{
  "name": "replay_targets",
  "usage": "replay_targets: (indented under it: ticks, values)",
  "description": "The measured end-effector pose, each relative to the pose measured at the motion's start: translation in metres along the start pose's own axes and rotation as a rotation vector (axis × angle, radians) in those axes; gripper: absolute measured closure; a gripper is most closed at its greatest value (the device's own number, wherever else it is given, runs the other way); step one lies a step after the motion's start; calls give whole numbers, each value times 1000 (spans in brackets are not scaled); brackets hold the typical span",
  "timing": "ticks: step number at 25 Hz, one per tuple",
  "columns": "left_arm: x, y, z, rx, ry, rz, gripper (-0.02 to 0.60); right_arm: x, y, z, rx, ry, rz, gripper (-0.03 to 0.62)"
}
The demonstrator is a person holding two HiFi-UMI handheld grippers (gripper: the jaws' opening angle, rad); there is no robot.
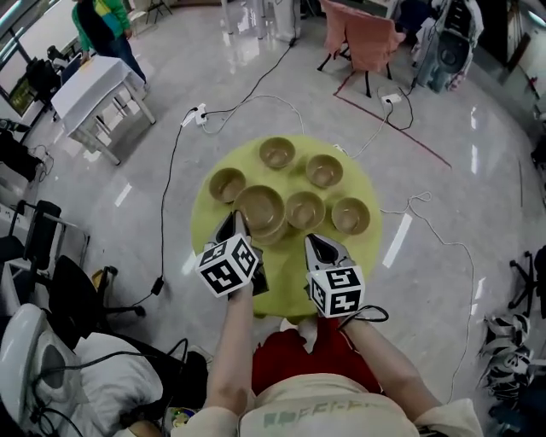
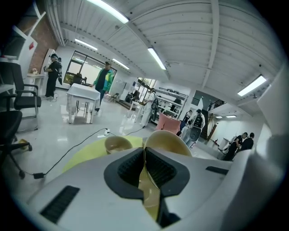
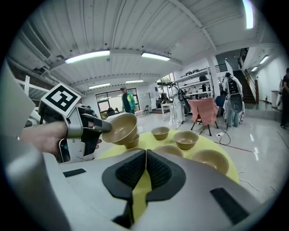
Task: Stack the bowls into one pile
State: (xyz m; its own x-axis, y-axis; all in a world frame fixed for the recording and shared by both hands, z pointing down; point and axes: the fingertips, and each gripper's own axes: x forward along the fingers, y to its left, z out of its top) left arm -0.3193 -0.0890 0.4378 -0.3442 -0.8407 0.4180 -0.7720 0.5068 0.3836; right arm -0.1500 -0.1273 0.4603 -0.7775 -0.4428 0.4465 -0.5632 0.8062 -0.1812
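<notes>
Several tan bowls stand on a round yellow-green table (image 1: 209, 224). My left gripper (image 1: 237, 220) (image 2: 145, 151) is shut on the near rim of the largest bowl (image 1: 260, 209) (image 2: 168, 140). In the right gripper view this bowl (image 3: 121, 127) hangs tilted above the table, held by the left gripper (image 3: 86, 124). A smaller bowl (image 3: 132, 142) shows just under and behind it. My right gripper (image 1: 317, 243) (image 3: 145, 153) hovers over the table's near edge, shut on nothing. Single bowls sit at the far middle (image 1: 277, 153), far right (image 1: 324, 171), left (image 1: 228, 184), centre (image 1: 304, 210) and right (image 1: 351, 216).
Cables (image 1: 256, 85) run across the shiny floor round the table. A white table (image 1: 94, 90) with a person (image 1: 102, 26) beside it stands far left, a pink-draped chair (image 1: 367, 38) at the back. Black office chairs (image 1: 51, 282) crowd the near left.
</notes>
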Motion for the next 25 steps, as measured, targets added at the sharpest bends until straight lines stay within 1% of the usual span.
replay_targets:
  ticks: [8,12,19,22,25]
  values:
    - [18,-65,-18,76,44,-97,548,-32,-56,-6,60,-25,-119,557]
    - [29,-88,-21,103,66,-152,548,-39,-73,-5,89,-35,-171,557]
    - [36,-136,-43,153,104,-240,548,-62,-99,-14,135,-42,-233,557]
    - [40,-151,-50,176,115,-267,548,-68,-108,-18,151,-40,-252,557]
    - [48,-164,-58,183,128,-288,548,-71,-120,-23,161,-38,-271,557]
